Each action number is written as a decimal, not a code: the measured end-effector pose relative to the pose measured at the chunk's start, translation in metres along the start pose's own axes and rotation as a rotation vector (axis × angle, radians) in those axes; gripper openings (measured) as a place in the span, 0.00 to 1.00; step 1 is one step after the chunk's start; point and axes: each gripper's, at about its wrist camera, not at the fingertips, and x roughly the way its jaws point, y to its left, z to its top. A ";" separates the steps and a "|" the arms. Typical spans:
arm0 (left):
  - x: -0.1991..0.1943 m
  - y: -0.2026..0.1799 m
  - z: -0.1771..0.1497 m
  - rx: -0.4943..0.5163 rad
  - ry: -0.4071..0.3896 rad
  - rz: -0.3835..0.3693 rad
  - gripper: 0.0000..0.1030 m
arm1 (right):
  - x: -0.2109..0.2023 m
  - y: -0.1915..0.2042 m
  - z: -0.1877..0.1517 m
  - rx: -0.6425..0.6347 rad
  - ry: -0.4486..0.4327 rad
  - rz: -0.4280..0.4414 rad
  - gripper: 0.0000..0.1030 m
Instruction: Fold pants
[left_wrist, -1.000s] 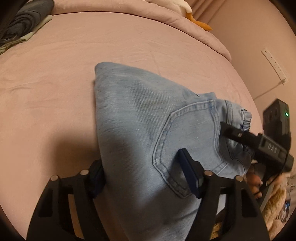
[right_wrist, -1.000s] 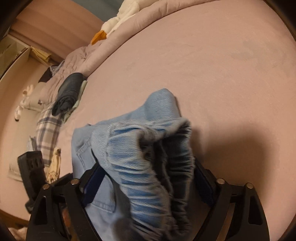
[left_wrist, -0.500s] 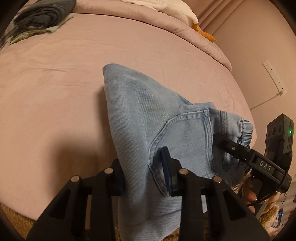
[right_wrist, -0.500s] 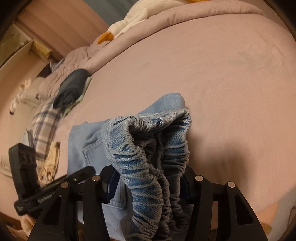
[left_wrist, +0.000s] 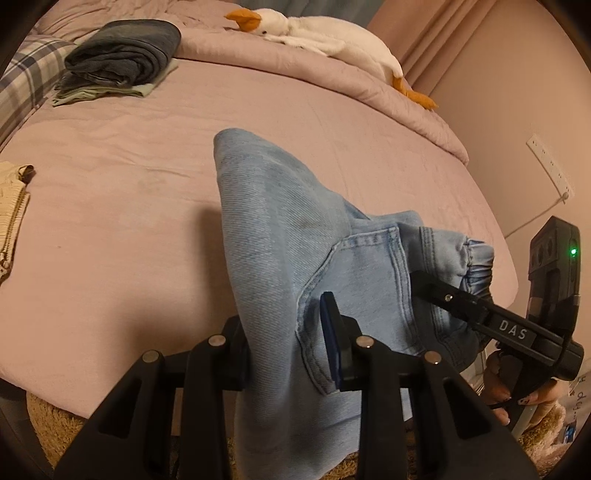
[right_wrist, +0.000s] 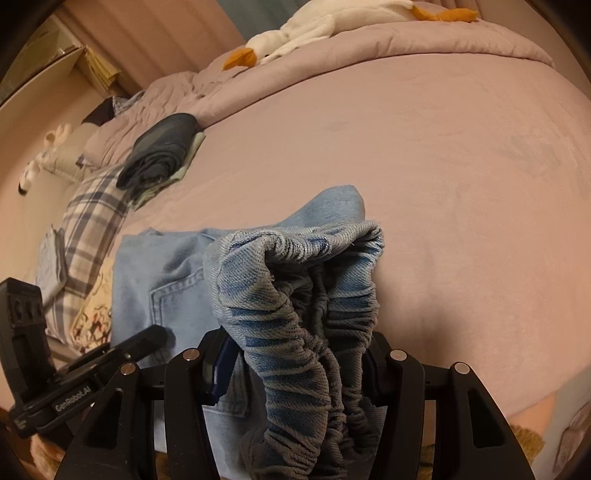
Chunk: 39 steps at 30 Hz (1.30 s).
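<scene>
Light blue denim pants (left_wrist: 288, 229) lie folded over on the pink bed, back pocket up. My left gripper (left_wrist: 288, 343) is shut on the pants near the pocket edge, at the bed's near edge. My right gripper (right_wrist: 299, 362) is shut on the bunched elastic waistband (right_wrist: 303, 295), held up off the bed. The right gripper also shows in the left wrist view (left_wrist: 491, 321), on the waistband end. The left gripper shows at the lower left of the right wrist view (right_wrist: 110, 358). The far folded tip of the pants (right_wrist: 340, 203) rests on the sheet.
A stack of folded dark clothes (left_wrist: 125, 55) sits at the far left of the bed (left_wrist: 110, 221). A white plush goose (left_wrist: 317, 33) lies on the rolled duvet at the back. A cream garment (left_wrist: 11, 206) and plaid fabric (right_wrist: 92, 221) lie at the left edge. Wall outlet (left_wrist: 550, 166) at right.
Both grippers have closed on the pants and pulled back and up toward the bed's near edge. The pants have slid nearer with them, and more of the far bed now shows.
</scene>
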 end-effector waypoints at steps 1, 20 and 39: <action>-0.003 0.002 0.001 -0.005 -0.009 0.001 0.28 | 0.000 0.001 0.001 -0.001 0.002 0.003 0.55; -0.018 0.008 0.028 0.024 -0.085 0.010 0.28 | -0.005 0.028 0.025 -0.088 -0.061 -0.043 0.56; 0.039 -0.001 0.084 0.092 -0.061 0.040 0.28 | 0.013 0.013 0.061 -0.051 -0.097 -0.112 0.56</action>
